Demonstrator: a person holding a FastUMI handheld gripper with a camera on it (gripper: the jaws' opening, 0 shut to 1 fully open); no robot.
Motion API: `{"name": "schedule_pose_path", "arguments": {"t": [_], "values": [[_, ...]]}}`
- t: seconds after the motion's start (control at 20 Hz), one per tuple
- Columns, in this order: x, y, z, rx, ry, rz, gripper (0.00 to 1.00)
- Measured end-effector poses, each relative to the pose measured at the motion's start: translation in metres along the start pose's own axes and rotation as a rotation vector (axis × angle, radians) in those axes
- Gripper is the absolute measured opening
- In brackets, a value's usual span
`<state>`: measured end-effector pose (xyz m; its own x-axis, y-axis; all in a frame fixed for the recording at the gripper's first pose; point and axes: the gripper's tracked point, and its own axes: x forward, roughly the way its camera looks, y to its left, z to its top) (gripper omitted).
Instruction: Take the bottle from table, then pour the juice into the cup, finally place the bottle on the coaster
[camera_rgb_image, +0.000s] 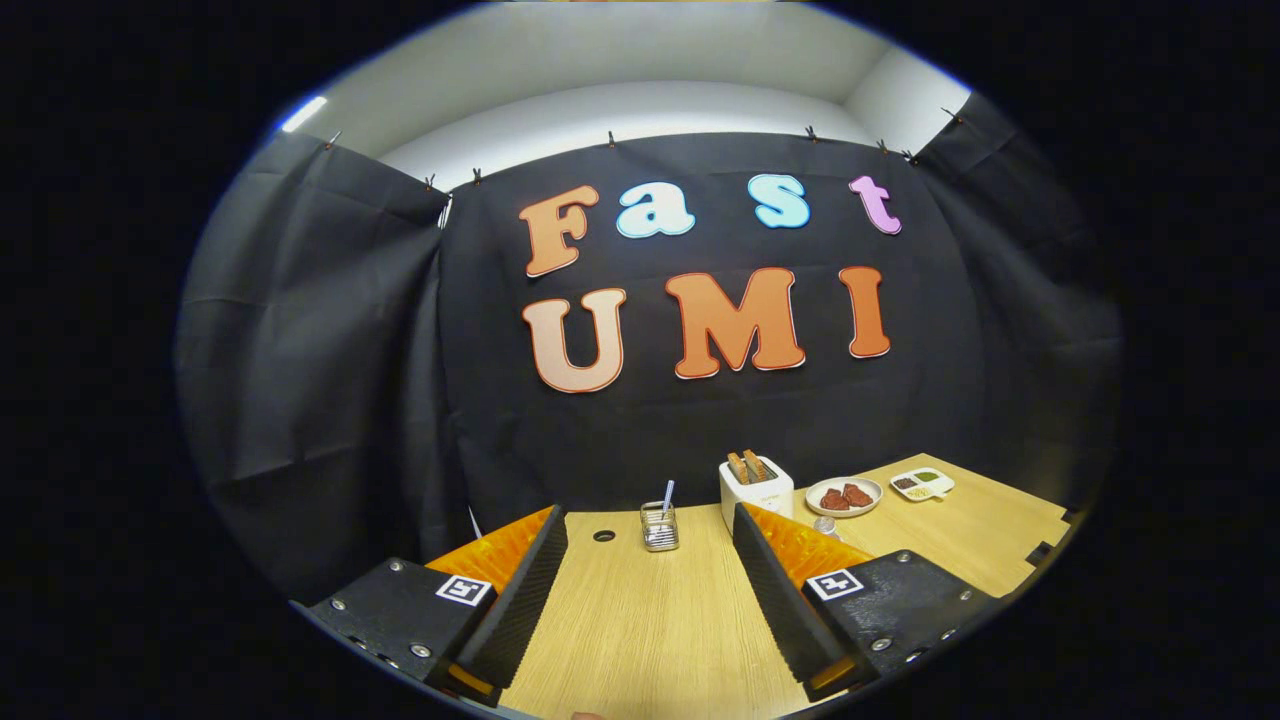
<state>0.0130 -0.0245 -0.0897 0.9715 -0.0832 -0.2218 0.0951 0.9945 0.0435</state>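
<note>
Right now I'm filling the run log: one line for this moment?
tool open, empty | over table | ahead: glass jar with straw, toaster | bottle not grasped

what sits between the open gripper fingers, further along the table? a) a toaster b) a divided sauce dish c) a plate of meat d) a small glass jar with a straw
d: the small glass jar with a straw stands on the wooden table beyond the open gripper, between its fingers; the toaster stands behind one fingertip.
</note>
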Motion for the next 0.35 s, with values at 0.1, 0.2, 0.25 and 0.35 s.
{"name": "schedule_pose_path", "arguments": {"t": [0.1,0.2,0.25,0.35], "values": [[0.0062,0.0043,-0.0073,0.002,0.01,-0.001,0.98],[0.0078,0.0036,-0.0072,0.001,0.01,-0.003,0.98],[0.0074,0.0024,-0.0064,-0.001,0.008,-0.003,0.98],[0.0073,0.0006,-0.0049,0.004,0.003,-0.005,0.99]]}}
